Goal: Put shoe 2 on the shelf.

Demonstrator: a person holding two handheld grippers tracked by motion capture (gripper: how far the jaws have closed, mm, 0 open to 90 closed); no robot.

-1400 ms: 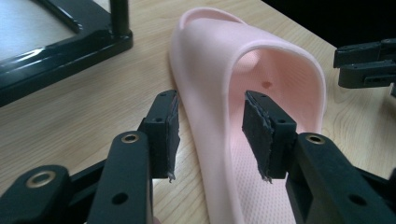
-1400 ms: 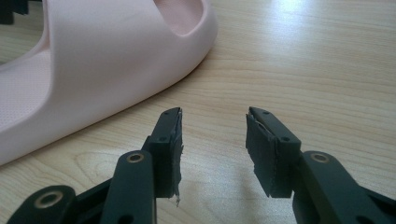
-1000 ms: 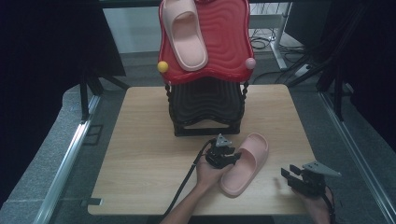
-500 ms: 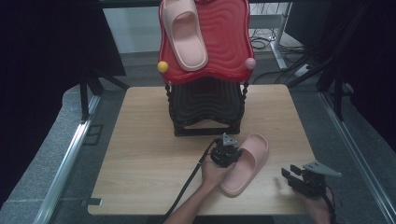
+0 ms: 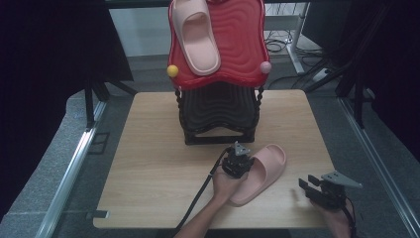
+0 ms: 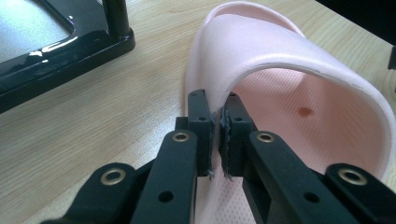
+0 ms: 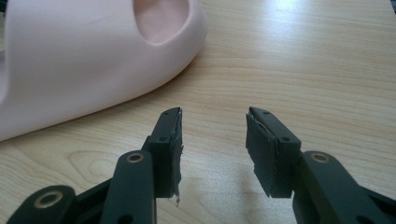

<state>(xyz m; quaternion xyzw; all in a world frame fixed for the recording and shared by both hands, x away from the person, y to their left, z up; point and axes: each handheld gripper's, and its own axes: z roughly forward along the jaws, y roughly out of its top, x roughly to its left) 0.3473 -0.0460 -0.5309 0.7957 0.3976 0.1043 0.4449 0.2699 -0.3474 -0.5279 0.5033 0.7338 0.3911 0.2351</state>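
A pink slide sandal (image 5: 262, 171) lies on the wooden table (image 5: 148, 158) in front of the rack. My left gripper (image 5: 241, 166) sits at its left side, and its jaws have just been closing. In the left gripper view the pads pinch the edge of the sandal's strap (image 6: 261, 56), so my left gripper (image 6: 218, 122) is shut on it. My right gripper (image 5: 312, 187) rests near the table's front right corner, apart from the sandal. My right gripper (image 7: 214, 133) is open over bare wood, with the sandal's toe (image 7: 93, 60) ahead to its left.
A black tiered rack (image 5: 218, 111) with a red wavy top shelf (image 5: 242, 44) stands at the table's middle back. A second pink sandal (image 5: 195, 34) lies on that shelf. Yellow (image 5: 172, 70) and pink (image 5: 266, 67) knobs mark its front corners.
The left gripper has shifted slightly right, onto the sandal's strap edge. The right gripper has stayed where it was.
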